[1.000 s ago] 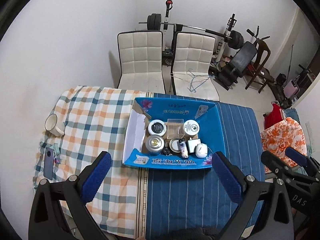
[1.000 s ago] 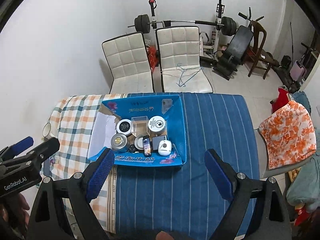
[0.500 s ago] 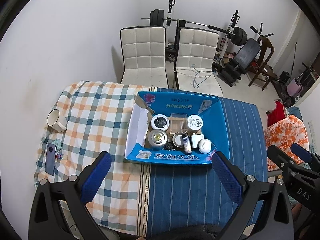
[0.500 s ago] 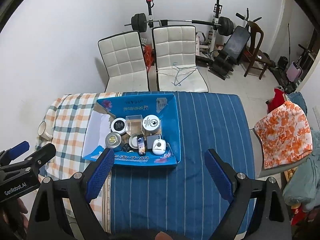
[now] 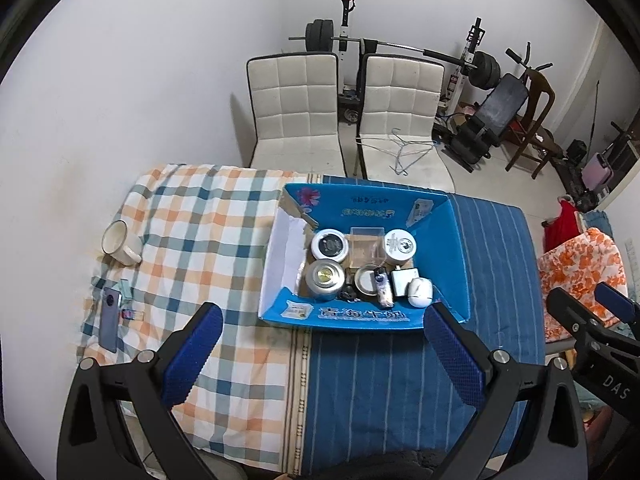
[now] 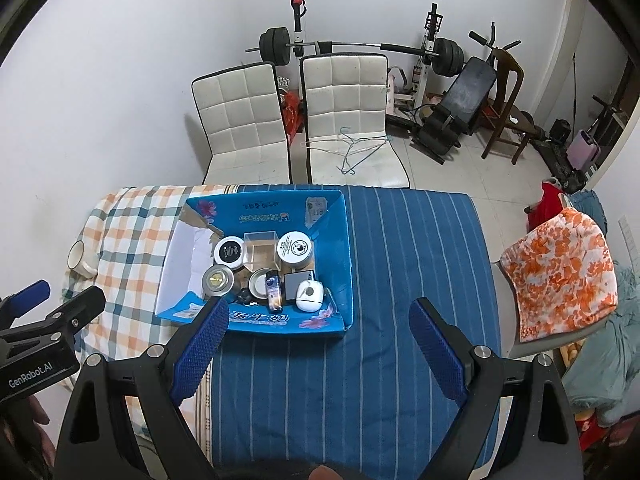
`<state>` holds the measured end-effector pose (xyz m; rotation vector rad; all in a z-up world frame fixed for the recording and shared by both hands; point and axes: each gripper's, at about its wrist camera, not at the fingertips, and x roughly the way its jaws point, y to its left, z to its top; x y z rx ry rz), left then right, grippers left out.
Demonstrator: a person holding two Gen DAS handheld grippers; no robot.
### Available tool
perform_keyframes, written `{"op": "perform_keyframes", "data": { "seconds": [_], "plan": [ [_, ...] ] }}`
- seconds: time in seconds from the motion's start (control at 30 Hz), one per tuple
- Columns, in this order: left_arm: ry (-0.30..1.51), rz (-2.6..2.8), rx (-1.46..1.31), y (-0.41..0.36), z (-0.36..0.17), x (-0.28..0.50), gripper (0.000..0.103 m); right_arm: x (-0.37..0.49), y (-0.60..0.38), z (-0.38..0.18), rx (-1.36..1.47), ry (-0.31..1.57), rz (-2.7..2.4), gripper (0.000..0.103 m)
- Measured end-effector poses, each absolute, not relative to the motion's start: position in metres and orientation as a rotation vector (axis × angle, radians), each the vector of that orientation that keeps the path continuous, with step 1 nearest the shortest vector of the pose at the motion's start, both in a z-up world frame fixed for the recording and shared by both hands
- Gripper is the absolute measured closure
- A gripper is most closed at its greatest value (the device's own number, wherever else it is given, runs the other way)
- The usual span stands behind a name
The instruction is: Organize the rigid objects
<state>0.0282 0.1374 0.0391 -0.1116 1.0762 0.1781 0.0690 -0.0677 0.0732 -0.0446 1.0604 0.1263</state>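
Rigid objects sat packed in an open blue box (image 5: pixel 440 248) on the table (image 5: pixel 400 380), just ahead of both hand-held grippers. Inside, at the far row, stood a black-lidded jar (image 5: pixel 329 244), a clear cube (image 5: pixel 365 245) and a white-lidded jar (image 5: pixel 400 245). Nearer the grippers were a metal tin (image 5: pixel 325 278), a small round tin (image 5: pixel 365 279), a lighter (image 5: pixel 383 289), a white square case (image 5: pixel 403 279) and a white mouse (image 5: pixel 419 292).

The left hand-held gripper (image 5: pixel 320 354) hovered above the table with its blue pads spread wide, holding nothing. The right hand-held gripper (image 6: pixel 318 350) hovered beside it, also spread wide and empty, its left pad overlapping the box's near edge in view.

Left of the left gripper, on the checked cloth (image 5: pixel 192 232), lay a mug (image 5: pixel 118 242) on its side and a phone (image 5: pixel 110 318). Beyond the table stood two white chairs (image 5: pixel 296 116).
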Motion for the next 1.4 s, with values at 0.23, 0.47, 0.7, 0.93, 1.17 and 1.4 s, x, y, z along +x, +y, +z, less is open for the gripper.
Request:
{"op": "perform_keyframes", "data": {
  "seconds": [0.23,0.47,0.7,0.93,1.17,1.4],
  "plan": [
    [1.071,0.175,-0.095,0.134,0.041,0.027,0.0,0.067,-0.068,0.073,-0.048,1.06,0.129,0.009],
    [1.056,0.172,-0.081,0.13,0.044,0.027,0.0,0.065,-0.069,0.074,-0.048,1.056,0.13,0.009],
    [1.02,0.173,-0.078,0.131,0.051,0.025,0.0,0.063,-0.071,0.084,-0.052,1.023,0.114,0.009],
    [1.016,0.173,-0.077,0.132,0.052,0.026,0.0,0.063,-0.07,0.089,-0.049,1.015,0.112,0.009],
    [1.016,0.17,-0.081,0.132,0.053,0.027,0.0,0.065,-0.068,0.088,-0.048,1.02,0.104,0.009],
    [1.015,0.173,-0.079,0.132,0.053,0.028,0.0,0.066,-0.066,0.084,-0.049,1.022,0.1,0.009]
  ]
}}
